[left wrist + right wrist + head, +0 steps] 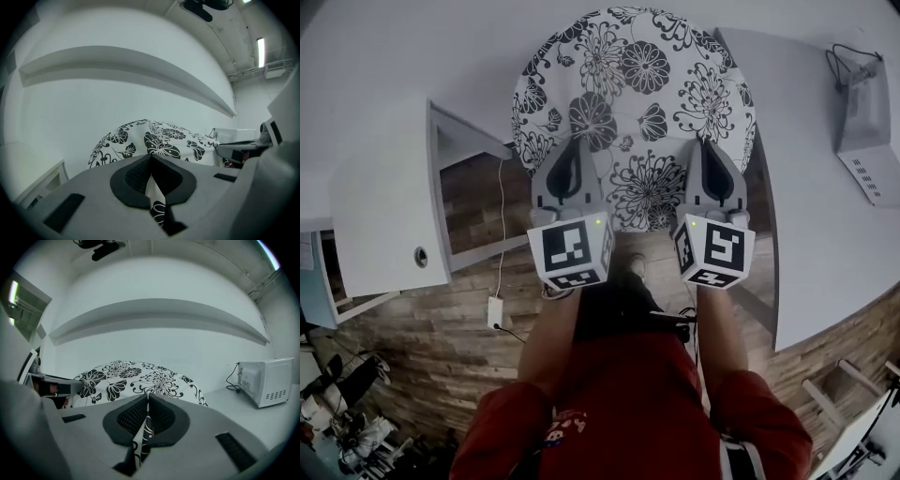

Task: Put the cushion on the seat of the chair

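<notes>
Pinching just the near edge of the cushion [637, 103], the left hand-held gripper [575, 142] and right hand-held gripper [711, 146] hold it out ahead. That thin fabric could slip, or its right side could snag the counter [825, 253]. No chair shows.

Head view overhead; gripper views close against cushion [633, 103]

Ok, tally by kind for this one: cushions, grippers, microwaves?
cushion: 1
grippers: 2, left gripper and right gripper, both shut on the cushion
microwave: 1
total: 4
</notes>
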### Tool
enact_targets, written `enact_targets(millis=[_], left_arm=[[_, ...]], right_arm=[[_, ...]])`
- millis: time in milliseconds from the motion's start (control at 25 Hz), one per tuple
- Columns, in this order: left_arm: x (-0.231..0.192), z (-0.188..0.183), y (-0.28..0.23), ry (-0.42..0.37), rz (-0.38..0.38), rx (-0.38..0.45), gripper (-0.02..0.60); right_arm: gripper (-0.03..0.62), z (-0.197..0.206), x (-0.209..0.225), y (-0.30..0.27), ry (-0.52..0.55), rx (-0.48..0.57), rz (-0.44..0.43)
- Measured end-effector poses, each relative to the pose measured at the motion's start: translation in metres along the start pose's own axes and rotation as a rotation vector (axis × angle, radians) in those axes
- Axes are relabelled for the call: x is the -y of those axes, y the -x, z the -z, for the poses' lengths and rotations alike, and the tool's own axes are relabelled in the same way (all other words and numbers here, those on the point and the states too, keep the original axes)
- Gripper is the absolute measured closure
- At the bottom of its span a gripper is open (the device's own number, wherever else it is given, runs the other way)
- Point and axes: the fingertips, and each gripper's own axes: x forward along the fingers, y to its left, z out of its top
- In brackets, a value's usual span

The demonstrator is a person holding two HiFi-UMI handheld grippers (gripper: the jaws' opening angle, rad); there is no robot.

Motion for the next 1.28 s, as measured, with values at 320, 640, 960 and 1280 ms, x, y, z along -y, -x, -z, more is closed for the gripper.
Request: enact_targets(millis=[320,640,960,1280], left_arm=[[0.003,0.000,0.000,-0.043,-0.010,0.000,0.552],[0.003,-0.005,0.002,-0.019,-0.001,-0.033,0.553],[0.003,-0.006,0.002,-0.007,0.006,-0.070,0.552],[0.001,-0.002,0.000,0.018,-0.016,-0.121,0.552]], right_arm=[[0.565,0.007,0.002,-0.004,-0.026,0.005,-0.007],[0.565,0.001,0.001,-0.003,0.004,-0.044,0.002],[0.565,-0.003,0.001,-0.002,0.024,-0.089,0.011],[0.565,-0.002,-0.002,-0.001,0.030,-0.141,-0.004]])
